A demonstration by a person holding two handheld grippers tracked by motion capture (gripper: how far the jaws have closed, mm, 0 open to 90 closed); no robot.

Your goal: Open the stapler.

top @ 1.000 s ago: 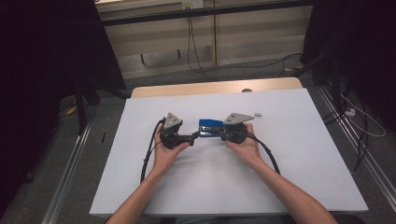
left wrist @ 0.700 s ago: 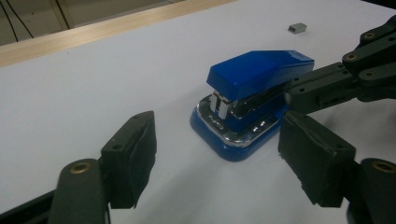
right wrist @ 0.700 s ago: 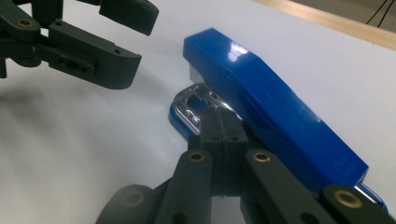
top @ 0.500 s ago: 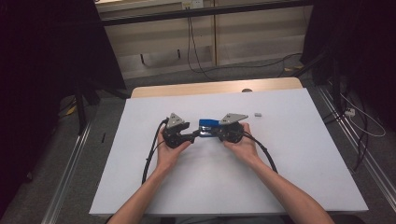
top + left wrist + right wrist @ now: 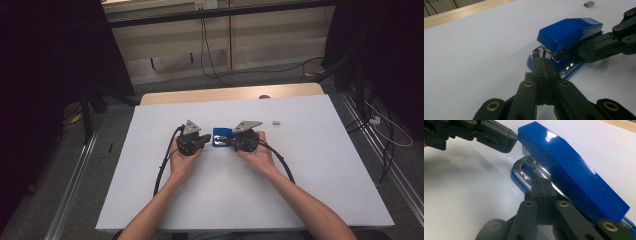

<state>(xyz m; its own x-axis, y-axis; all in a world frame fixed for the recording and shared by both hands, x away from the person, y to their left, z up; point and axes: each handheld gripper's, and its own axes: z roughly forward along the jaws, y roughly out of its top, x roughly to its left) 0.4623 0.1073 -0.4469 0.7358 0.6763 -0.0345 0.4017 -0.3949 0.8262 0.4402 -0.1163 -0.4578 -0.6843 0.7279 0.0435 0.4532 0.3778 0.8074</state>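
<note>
A blue stapler (image 5: 221, 136) lies on the white table (image 5: 310, 165) between my two grippers. My left gripper (image 5: 209, 141) is shut, and in the left gripper view its tips (image 5: 544, 61) touch the metal front end of the stapler (image 5: 570, 32), under the raised blue top. My right gripper (image 5: 229, 143) is also shut with nothing between its fingers. Its tips (image 5: 543, 183) rest against the chrome part on the stapler's (image 5: 574, 170) side, below the blue cover. The left gripper (image 5: 509, 143) shows in the right gripper view, touching the stapler's front.
A small grey block (image 5: 276, 121) lies on the table to the right of the stapler. A wooden strip (image 5: 225, 94) runs along the far edge. Black cables (image 5: 162, 172) trail from both grippers toward the person. Dark floor and rails surround the table.
Both grippers have closed in a little on the stapler, the left one shifting right toward its front end. The stapler stays in about the same place.
</note>
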